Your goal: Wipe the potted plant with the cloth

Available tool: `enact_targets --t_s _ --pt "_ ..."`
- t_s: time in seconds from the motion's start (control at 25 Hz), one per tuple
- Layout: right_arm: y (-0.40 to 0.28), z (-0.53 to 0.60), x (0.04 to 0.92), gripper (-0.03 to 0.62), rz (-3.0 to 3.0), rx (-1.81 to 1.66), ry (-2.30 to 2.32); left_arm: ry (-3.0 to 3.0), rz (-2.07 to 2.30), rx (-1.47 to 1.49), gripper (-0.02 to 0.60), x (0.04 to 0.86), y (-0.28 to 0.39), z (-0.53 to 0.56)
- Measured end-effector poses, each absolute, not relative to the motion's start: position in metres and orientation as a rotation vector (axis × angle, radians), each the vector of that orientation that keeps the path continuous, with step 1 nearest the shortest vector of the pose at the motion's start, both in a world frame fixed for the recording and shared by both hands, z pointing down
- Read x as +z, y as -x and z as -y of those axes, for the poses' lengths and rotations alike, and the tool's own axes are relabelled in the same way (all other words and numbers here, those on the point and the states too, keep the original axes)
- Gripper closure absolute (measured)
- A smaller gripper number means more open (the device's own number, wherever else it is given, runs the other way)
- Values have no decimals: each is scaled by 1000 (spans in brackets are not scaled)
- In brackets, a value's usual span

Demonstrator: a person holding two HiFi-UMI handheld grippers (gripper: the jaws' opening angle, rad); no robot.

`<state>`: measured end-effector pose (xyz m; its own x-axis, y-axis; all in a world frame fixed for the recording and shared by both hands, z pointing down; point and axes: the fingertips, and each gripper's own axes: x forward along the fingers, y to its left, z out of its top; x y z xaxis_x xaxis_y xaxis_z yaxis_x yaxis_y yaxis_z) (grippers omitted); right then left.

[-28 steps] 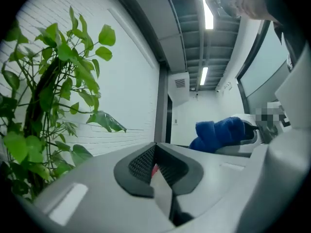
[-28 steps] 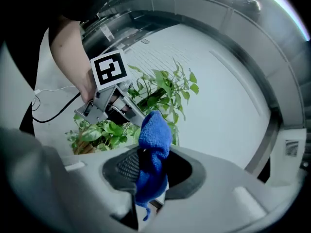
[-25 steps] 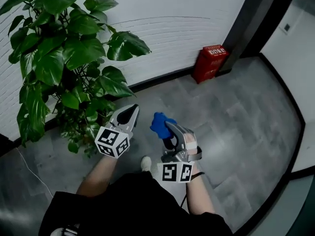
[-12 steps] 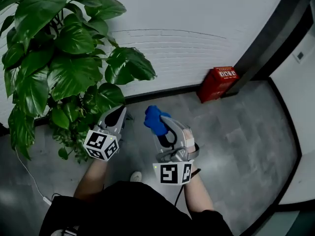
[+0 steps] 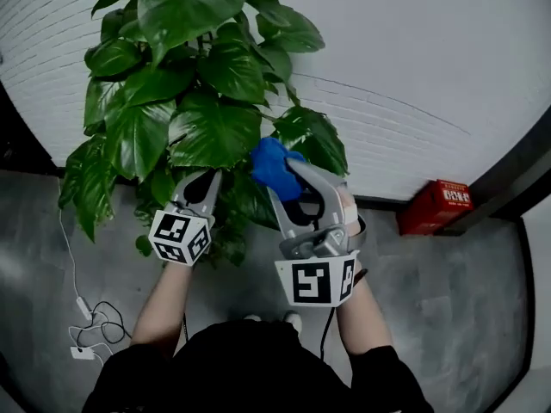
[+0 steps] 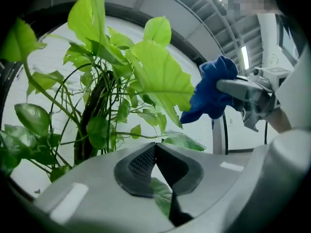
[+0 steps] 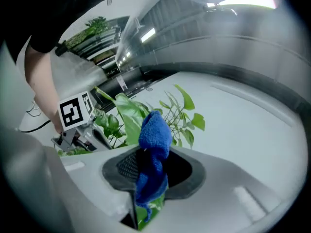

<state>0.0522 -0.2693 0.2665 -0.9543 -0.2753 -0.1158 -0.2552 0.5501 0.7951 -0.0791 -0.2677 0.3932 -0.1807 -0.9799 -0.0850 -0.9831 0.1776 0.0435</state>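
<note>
A potted plant (image 5: pixel 198 101) with broad green leaves stands against the white wall; foliage hides its pot. My right gripper (image 5: pixel 282 169) is shut on a bunched blue cloth (image 5: pixel 272 163), held level at leaf height, right by a large leaf. In the right gripper view the cloth (image 7: pixel 154 144) hangs pinched between the pads, with the plant (image 7: pixel 127 121) behind it. My left gripper (image 5: pixel 201 179) is shut on nothing, just left of the cloth among the lower leaves. From the left gripper view a big leaf (image 6: pixel 160 74) stands ahead and the cloth (image 6: pixel 211 89) touches its right edge.
A red box (image 5: pixel 435 205) sits on the grey floor at the wall's foot, to the right. A white cable with a plug (image 5: pixel 86 325) lies on the floor at the left. The person's dark clothing fills the bottom of the head view.
Both grippers have risen and moved forward to the plant. The head view has swung left, putting the plant at centre. The cloth has gone from over the floor to beside the leaves.
</note>
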Motion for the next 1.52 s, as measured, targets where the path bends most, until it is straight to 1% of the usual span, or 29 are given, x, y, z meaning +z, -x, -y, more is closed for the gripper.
enact_targets --t_s 0.24,0.4,0.48,0.6,0.8,1.08,1.32,1.52 --pt "21 255 222 488 2783 -1493 -162 1815 -2523 102 580 370 114 270" --pt "23 254 196 488 2677 -1633 -105 1758 -2565 247 580 344 126 269" --pt "31 252 186 488 2652 -1670 -83 1732 -2547 262 580 330 133 265" --pt "59 253 192 488 2569 -1757 -100 1680 -2564 227 580 325 140 264" --pt "95 254 230 488 2427 -1812 -118 1718 -2532 236 580 314 132 272" --pt "107 241 262 488 2228 -1944 -64 1682 -2480 159 580 303 130 271" --pt "98 238 275 488 2151 -1994 -6 1647 -2435 151 580 297 130 265" --pt "91 235 286 488 2107 -2035 9 1604 -2411 68 580 298 130 260"
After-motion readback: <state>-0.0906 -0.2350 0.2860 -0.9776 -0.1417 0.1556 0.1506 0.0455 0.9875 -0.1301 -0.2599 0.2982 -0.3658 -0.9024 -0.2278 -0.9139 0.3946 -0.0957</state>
